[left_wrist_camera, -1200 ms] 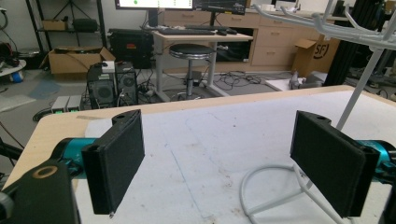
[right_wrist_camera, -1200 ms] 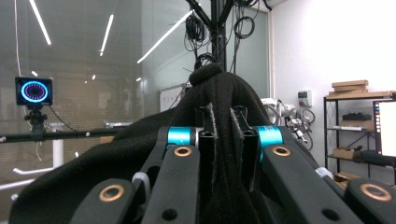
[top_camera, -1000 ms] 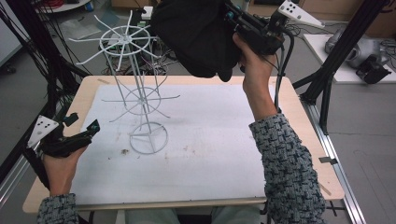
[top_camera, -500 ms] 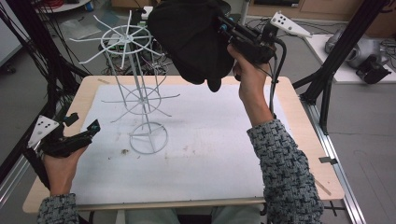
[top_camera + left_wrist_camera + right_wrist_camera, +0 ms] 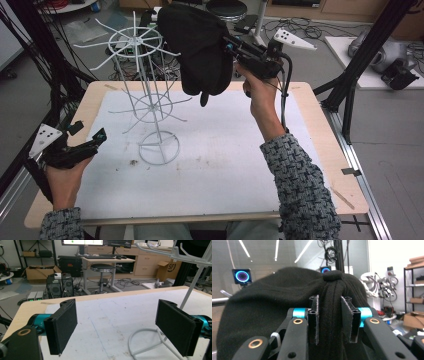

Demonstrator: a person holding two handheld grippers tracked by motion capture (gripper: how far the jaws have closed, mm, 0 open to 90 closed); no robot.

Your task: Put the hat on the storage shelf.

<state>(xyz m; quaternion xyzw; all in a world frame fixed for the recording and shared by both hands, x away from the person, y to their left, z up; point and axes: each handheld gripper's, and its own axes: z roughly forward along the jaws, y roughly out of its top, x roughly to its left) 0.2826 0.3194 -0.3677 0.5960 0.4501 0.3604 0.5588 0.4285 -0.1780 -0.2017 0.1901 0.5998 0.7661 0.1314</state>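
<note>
A black knit hat (image 5: 200, 47) hangs in the air above the table's far side, right beside the top ring of a white wire rack (image 5: 152, 95). My right gripper (image 5: 235, 50) is shut on the hat's fabric; in the right gripper view the cloth (image 5: 274, 305) bunches between the two pads (image 5: 329, 320). The rack stands on a round base (image 5: 159, 147) on the white mat. My left gripper (image 5: 90, 137) rests low at the table's left edge, jaws wide apart and empty (image 5: 117, 325), with the rack's base (image 5: 145, 340) just ahead of it.
The white mat (image 5: 225, 160) covers most of the wooden table (image 5: 320, 165). Black frame posts (image 5: 360, 75) stand at both sides. A stool (image 5: 101, 267), a desk and boxes sit on the floor beyond the far edge.
My right gripper has carried the hat leftward and a bit lower, toward the rack's top. The left gripper has stayed where it was.
</note>
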